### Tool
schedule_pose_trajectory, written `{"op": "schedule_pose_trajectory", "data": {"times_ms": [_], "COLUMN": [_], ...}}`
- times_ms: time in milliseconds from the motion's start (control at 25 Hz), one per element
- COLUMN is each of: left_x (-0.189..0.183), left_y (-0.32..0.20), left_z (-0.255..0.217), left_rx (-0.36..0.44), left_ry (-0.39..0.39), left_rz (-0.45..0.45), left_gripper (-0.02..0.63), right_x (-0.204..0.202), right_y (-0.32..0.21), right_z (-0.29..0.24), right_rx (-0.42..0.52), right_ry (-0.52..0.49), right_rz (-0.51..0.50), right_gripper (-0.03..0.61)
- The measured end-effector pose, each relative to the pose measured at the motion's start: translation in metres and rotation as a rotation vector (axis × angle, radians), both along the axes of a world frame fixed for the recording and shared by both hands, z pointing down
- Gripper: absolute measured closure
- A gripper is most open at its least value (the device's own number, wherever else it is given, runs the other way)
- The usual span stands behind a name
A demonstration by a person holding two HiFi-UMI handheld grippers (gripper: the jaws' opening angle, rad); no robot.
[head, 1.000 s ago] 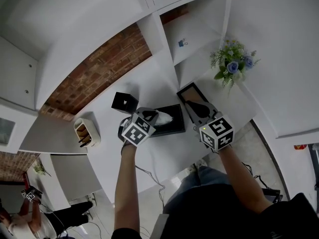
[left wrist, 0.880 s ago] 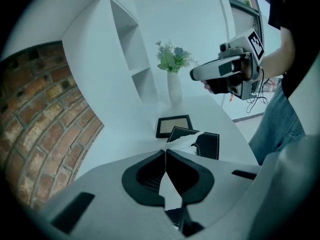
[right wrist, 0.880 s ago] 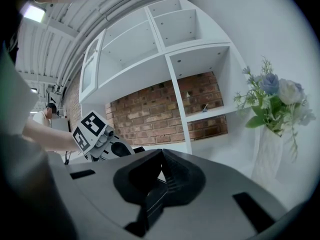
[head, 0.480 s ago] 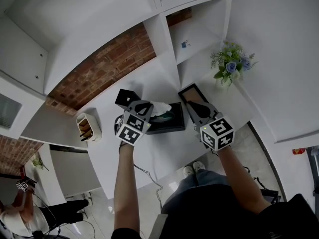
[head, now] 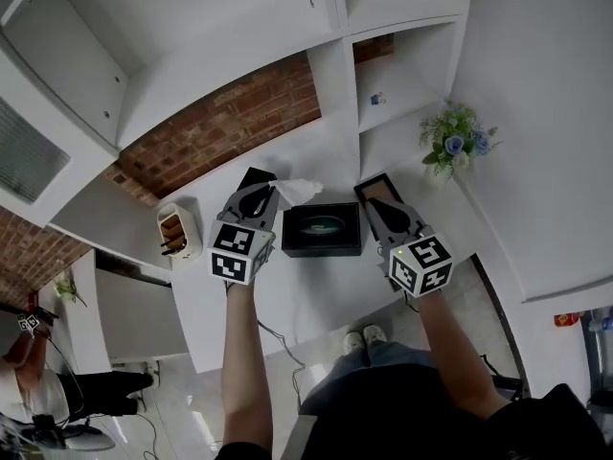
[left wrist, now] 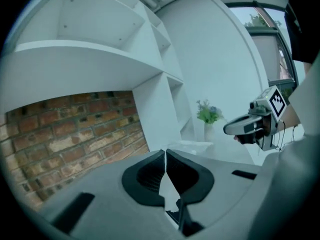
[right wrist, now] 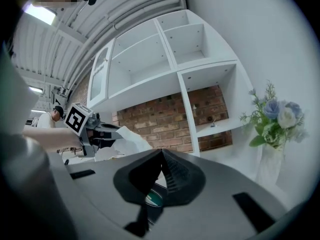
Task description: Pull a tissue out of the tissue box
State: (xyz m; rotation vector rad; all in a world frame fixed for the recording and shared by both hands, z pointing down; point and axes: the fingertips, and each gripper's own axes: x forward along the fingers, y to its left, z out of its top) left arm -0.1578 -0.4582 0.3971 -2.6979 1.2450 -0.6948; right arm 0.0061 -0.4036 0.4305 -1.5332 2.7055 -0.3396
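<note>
The black tissue box (head: 321, 245) lies on the white table (head: 287, 295), its oval slot facing up. My left gripper (head: 269, 193) is raised above the box's left end, shut on a crumpled white tissue (head: 300, 191) that hangs off its tips, clear of the slot. In the left gripper view a white sliver of tissue (left wrist: 168, 186) shows between the closed pads. From the right gripper view, the left gripper (right wrist: 116, 132) and its tissue (right wrist: 131, 140) hang in the air. My right gripper (head: 370, 202) hovers by the box's right end, its jaws together and holding nothing.
Behind the left gripper stands a small black cube box (head: 251, 175). A cream holder (head: 178, 234) with sticks sits at the table's left. A black frame (head: 368, 186) lies under the right gripper. Flowers in a vase (head: 456, 143) stand far right. White shelves and a brick wall back the table.
The left gripper has risen and tipped up, drawing the tissue out of the box slot into the air. The right gripper lifted slightly.
</note>
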Motion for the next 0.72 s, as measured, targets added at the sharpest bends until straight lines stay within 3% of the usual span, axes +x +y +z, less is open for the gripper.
{"op": "schedule_pose_trajectory", "data": {"times_ms": [280, 480, 600, 720], "left_x": [-0.04, -0.063, -0.077, -0.086], "left_y": [0.02, 0.045, 0.062, 0.075], "left_z": [-0.042, -0.053, -0.046, -0.031], "left_rx": [0.112, 0.14, 0.159, 0.167], "left_ry": [0.241, 0.414, 0.463, 0.465], "left_rz": [-0.195, -0.306, -0.373, -0.413], "left_gripper": [0.603, 0.603, 0.603, 0.603], "right_x": [-0.013, -0.026, -0.033, -0.037], "right_y": [0.003, 0.004, 0.006, 0.007], "right_z": [-0.019, -0.029, -0.033, -0.034], "right_rx": [0.047, 0.073, 0.089, 0.098], "right_ry": [-0.034, -0.057, -0.064, -0.06], "right_rz": [0.003, -0.003, -0.005, -0.005], "right_gripper": [0.581, 0.581, 0.581, 0.581]}}
